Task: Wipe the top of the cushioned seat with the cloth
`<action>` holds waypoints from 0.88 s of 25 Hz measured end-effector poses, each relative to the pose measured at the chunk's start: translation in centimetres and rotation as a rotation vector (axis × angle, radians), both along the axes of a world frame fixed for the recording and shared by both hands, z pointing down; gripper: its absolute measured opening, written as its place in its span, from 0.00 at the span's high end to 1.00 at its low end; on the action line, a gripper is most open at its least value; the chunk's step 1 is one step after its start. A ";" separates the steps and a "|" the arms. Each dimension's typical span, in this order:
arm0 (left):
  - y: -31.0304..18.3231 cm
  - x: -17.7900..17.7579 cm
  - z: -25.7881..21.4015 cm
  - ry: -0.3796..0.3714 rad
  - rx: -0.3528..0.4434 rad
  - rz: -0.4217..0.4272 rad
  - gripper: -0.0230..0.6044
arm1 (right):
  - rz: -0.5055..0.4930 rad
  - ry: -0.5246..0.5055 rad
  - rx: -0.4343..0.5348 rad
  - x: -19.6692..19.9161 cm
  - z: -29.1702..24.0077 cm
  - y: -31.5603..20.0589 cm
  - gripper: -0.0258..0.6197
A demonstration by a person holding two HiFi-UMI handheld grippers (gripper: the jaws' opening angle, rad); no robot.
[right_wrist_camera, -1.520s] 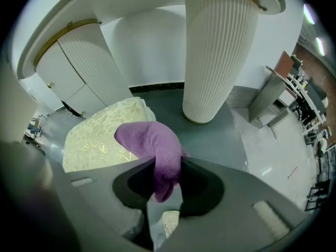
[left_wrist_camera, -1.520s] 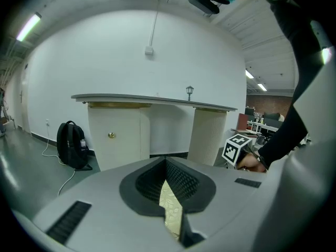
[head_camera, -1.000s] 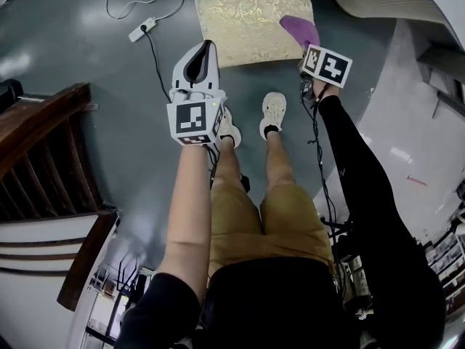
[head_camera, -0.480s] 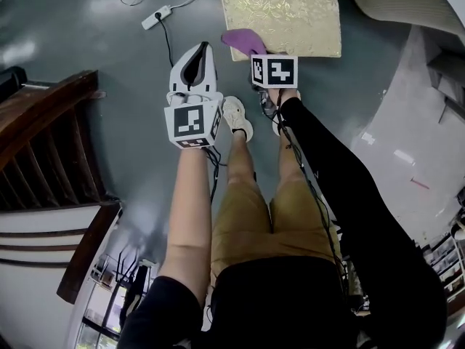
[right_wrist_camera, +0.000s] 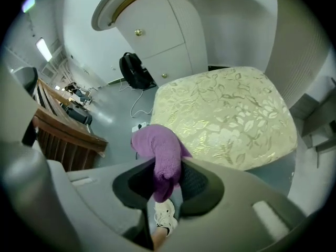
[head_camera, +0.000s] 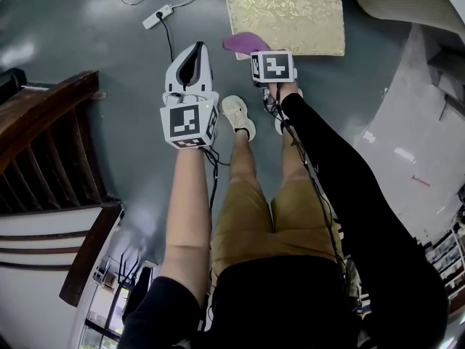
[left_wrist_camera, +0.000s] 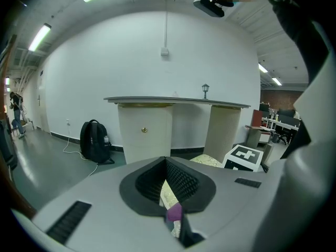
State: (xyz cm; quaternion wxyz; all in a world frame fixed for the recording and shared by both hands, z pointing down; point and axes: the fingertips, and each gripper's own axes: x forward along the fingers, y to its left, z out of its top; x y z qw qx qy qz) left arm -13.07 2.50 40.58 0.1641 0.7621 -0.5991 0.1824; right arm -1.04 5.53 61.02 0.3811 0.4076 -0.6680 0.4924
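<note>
**Purple cloth at the seat's near corner, wipe stroke mid-task**

Purple cloth [right_wrist_camera: 160, 156] is bunched and pinched between the jaws of the right gripper [head_camera: 272, 78], with a loose fold flopping out ahead of the pads. In the head view the cloth sits over the near-left corner of the cushioned seat [head_camera: 290, 13], right at its edge. Whether the fabric is pressing on the gold brocade top or hanging just clear of it cannot be told from any view.

Left gripper [head_camera: 197, 49] is held out over the grey floor, left of the seat and apart from it. Its jaws stand closed together with nothing caught between them; only a sliver of seat and cloth shows past them. It takes no part in the work.

The person stands facing the seat, one shoe [head_camera: 238, 116] close to its near edge. A power strip [head_camera: 158, 16] and its cable lie on the floor to the left, well away from the seat.

Judgement: the wiping step is in hand, with the cloth at the end or start of a pass. Most of the top lies beyond and to the right. The next move likely calls for keeping the clamp firm, lowering the cloth flat onto the cushion, and sweeping across toward the far-right side without dragging the loose fold off the edge.
</note>
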 end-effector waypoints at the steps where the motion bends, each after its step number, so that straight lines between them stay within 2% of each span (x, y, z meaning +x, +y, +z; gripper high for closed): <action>1: 0.0 0.2 0.0 0.001 0.000 0.004 0.95 | 0.020 0.018 0.007 1.3 0.0 -0.4 0.82; 10: -0.7 4.0 0.2 -0.001 -0.005 0.061 0.95 | 0.358 0.128 0.035 16.3 0.1 -4.7 0.82; 17: -1.3 5.5 -0.1 -0.010 -0.001 0.085 0.95 | 0.461 0.219 0.075 25.9 0.2 -5.7 0.82; 22: -1.1 6.0 0.0 -0.010 -0.006 0.090 0.95 | 0.533 0.314 0.016 30.6 1.3 -3.5 0.83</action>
